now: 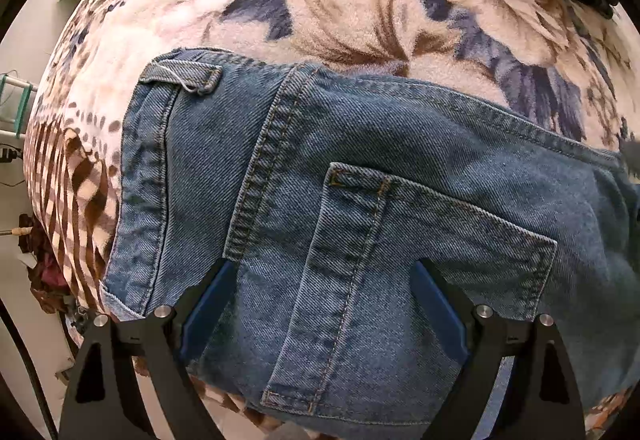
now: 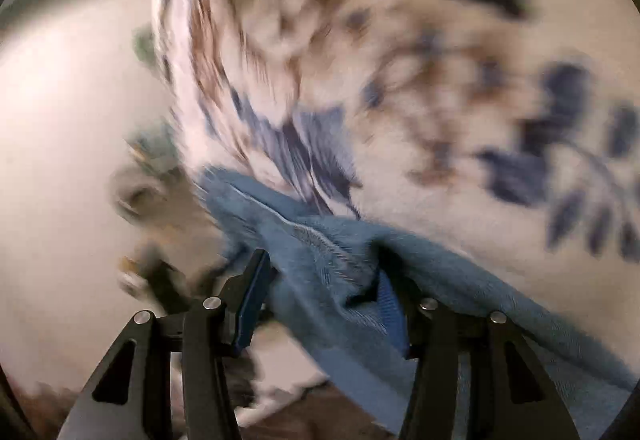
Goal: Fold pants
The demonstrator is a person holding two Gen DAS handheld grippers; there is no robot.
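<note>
Blue denim pants (image 1: 360,168) lie on a floral blanket, waistband to the left and a back pocket (image 1: 400,260) in the middle of the left wrist view. My left gripper (image 1: 324,272) is open, its blue-padded fingers spread just above the pocket. In the right wrist view, which is motion-blurred, a part of the pants (image 2: 320,252) rises between my right gripper's (image 2: 320,276) fingers. The jaws stand wide and the cloth drapes over the right finger; I cannot tell whether it is held.
The floral blanket (image 1: 360,0) covers a bed and falls away at its left edge (image 1: 68,200). Clutter and a pale wall lie beyond that edge (image 1: 16,112). The blanket also shows in the right wrist view (image 2: 440,100).
</note>
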